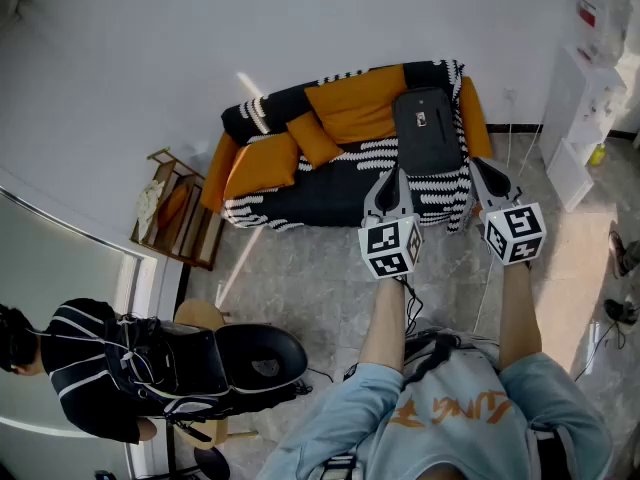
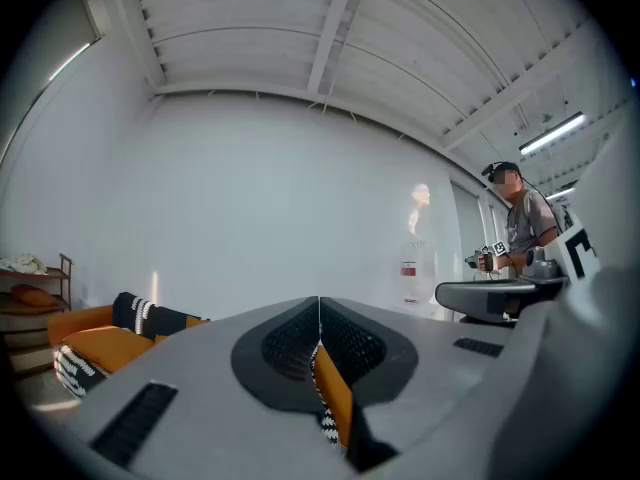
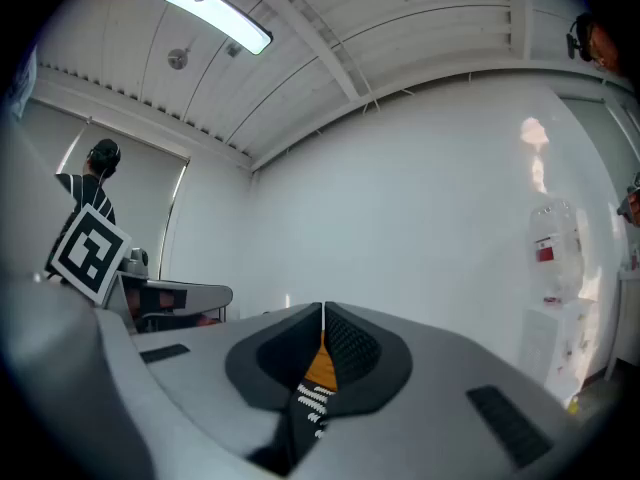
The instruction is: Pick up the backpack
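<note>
Nothing is lifted yet: my left tongs (image 1: 396,175) and right tongs (image 1: 480,168) are pressed together, empty, backpack (image 1: 428,131) untouched on sofa (image 1: 300,200).

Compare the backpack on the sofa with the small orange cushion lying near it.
The backpack is black; the cushion is orange. The backpack is clearly larger and longer than the cushion. The backpack lies straight, back to front, near the sofa's right end in the head view; the cushion sits askew nearer the middle. Both rest on the sofa.
</note>
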{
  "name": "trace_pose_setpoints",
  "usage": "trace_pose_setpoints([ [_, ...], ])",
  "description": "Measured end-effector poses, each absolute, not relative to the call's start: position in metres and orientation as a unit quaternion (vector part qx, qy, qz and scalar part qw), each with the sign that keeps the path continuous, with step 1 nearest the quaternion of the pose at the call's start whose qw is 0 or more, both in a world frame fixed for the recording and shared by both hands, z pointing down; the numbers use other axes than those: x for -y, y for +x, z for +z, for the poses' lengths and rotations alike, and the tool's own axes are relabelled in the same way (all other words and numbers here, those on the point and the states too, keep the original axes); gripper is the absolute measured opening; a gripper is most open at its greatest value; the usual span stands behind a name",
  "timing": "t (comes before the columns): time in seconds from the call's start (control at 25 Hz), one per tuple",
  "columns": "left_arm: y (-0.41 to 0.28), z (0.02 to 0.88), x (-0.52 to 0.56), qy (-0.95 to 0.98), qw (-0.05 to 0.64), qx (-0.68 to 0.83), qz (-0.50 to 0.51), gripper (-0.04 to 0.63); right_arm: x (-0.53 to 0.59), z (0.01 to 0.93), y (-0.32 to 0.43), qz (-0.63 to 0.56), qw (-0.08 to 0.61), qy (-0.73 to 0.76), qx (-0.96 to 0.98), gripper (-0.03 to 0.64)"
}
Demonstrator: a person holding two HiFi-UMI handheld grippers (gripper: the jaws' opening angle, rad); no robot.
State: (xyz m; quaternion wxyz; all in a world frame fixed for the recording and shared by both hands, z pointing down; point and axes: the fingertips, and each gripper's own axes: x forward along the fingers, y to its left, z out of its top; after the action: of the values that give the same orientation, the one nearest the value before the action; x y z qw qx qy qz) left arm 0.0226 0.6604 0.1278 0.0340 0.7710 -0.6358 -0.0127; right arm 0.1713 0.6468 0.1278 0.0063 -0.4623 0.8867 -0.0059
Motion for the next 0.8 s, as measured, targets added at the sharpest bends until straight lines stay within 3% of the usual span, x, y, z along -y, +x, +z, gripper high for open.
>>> trace_pose_setpoints([
  [0.8, 0.026, 0.127, -0.671, 0.757, 0.031, 0.653, -0.016, 0.023, -0.653, 0.113, 0.184, -0.012, 0.039, -0.437, -0.899, 0.029],
])
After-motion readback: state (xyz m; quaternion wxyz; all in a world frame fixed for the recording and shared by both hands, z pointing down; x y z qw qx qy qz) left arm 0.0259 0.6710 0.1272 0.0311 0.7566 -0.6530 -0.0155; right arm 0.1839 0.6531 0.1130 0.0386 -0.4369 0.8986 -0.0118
